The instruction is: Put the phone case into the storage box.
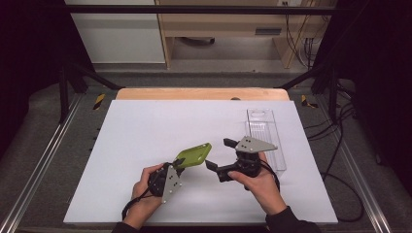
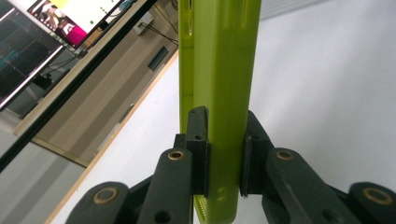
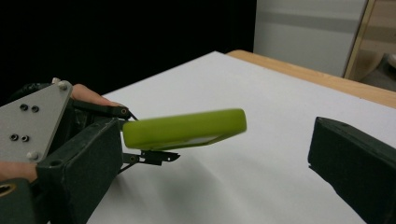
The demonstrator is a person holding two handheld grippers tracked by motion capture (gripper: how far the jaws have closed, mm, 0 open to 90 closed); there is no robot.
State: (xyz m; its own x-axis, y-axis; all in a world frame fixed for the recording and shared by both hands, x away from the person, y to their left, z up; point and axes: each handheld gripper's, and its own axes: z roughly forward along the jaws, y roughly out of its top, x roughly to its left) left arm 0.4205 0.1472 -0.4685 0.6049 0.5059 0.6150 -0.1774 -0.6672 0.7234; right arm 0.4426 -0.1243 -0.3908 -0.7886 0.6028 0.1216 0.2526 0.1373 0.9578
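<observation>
Nearest the person, the left tongs [image 1: 179,164] are clamped on one end of a green phone case [image 1: 194,155], holding it clear above the white counter [image 1: 145,126]; in the left gripper view the pads [image 2: 201,154] press both sides of the case [image 2: 219,93]. Just beside it, the right tongs [image 1: 217,154] stand wide apart with nothing between them, facing the free end of the case [image 3: 187,128]. Farther back on the right lies a clear plastic tray [image 1: 265,131]. The likely risk is in the handover: the grip sits at one end only, so a bump from the right tongs could twist the case or knock it loose onto the counter.
</observation>
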